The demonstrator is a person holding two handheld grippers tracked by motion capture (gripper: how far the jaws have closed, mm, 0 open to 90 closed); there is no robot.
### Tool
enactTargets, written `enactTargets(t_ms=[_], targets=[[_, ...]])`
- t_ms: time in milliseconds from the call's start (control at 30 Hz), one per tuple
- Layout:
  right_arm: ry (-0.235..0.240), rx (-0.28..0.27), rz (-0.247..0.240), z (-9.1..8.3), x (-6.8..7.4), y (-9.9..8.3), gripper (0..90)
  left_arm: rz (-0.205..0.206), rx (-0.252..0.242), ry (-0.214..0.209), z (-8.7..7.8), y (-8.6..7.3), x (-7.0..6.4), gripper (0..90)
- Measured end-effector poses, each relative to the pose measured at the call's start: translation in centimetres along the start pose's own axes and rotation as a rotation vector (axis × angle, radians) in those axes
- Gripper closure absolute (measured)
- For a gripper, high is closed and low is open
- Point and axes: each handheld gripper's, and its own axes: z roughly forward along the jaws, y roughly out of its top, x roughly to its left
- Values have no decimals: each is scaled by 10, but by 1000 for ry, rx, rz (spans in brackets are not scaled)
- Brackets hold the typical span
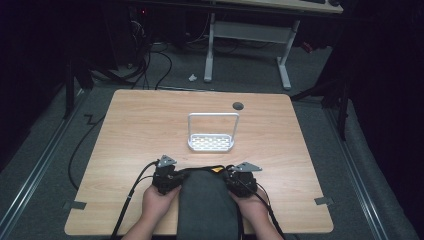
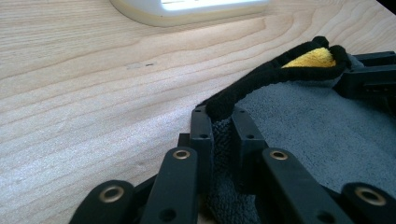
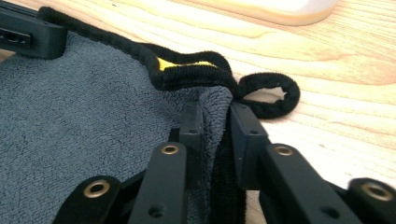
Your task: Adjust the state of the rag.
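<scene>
A dark grey towel (image 1: 206,200) with black edging and a yellow patch lies at the table's near edge between my two hands. My left gripper (image 1: 166,175) is shut on the towel's left far corner; its jaws pinch the grey cloth (image 2: 299,126) and black trim. My right gripper (image 1: 243,176) is shut on the right far corner, where the towel (image 3: 84,121) folds up between the jaws beside a black hanging loop (image 3: 268,95). A white rack (image 1: 211,132) with a wire handle and perforated base stands in the middle of the table, beyond both grippers.
The wooden table (image 1: 130,125) has a round dark grommet (image 1: 238,105) near its far edge. Cables trail from both grippers toward the near edge. A white-legged desk (image 1: 250,30) stands on the floor beyond the table.
</scene>
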Motion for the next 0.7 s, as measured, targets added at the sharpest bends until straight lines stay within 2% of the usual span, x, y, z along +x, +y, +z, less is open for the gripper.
enactTargets(t_ms=[133, 300, 333, 400, 567, 700], targets=[[2, -30, -9, -2, -1, -1, 794, 5, -15, -6, -2, 0, 0, 808], [1, -104, -37, -12, 2, 1, 793, 32, -57, 10, -7, -1, -3, 811], [2, -115, -43, -13, 3, 1, 793, 31, -62, 12, -8, -1, -3, 812], [1, -128, -49, -15, 3, 1, 792, -3, -88, 7, -11, -1, -4, 817], [-5, -180, -57, -21, 5, 4, 793, 27, -142, 43, -22, 7, -14, 822], [-12, -233, -61, -32, 6, 10, 792, 46, -183, 48, -29, 17, -21, 823]])
